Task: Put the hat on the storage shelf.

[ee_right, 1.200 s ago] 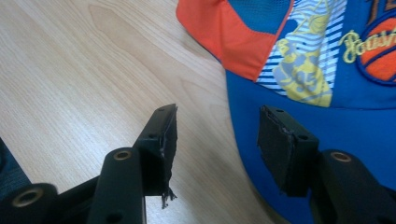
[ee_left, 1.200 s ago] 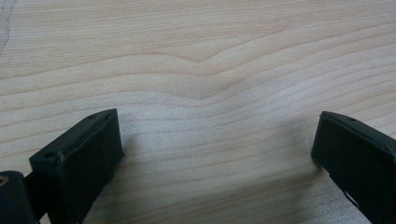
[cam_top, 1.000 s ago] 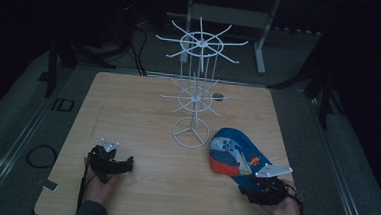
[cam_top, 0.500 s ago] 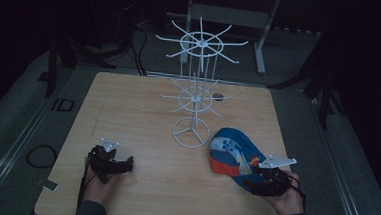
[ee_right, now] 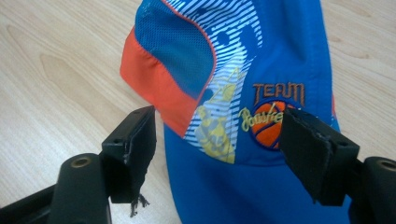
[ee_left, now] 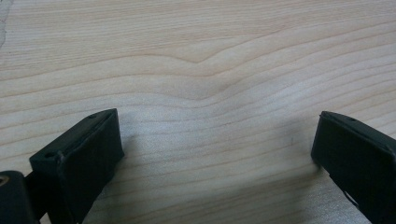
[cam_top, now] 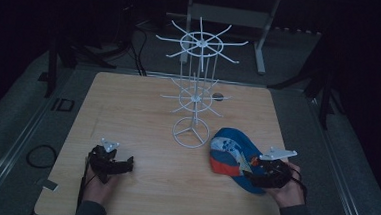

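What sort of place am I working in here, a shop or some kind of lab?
Most likely a lab or recording bench, not a shop: one bare wooden table under dim light, cables on the dark floor beside it, and just a white wire display rack and one blue and orange cap laid out.

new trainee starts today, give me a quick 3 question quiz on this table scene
1. True or false: the right gripper is clamped shut on the blue and orange cap.
2. What lies between the jaws of the left gripper? A) the cap B) bare wooden table C) a cable
3. What white thing stands upright on the table behind the cap?

Key
1. False: its jaws have just been opening and stand apart over the cap, pads off the cloth.
2. B
3. The white wire display rack, with nothing hanging on it.
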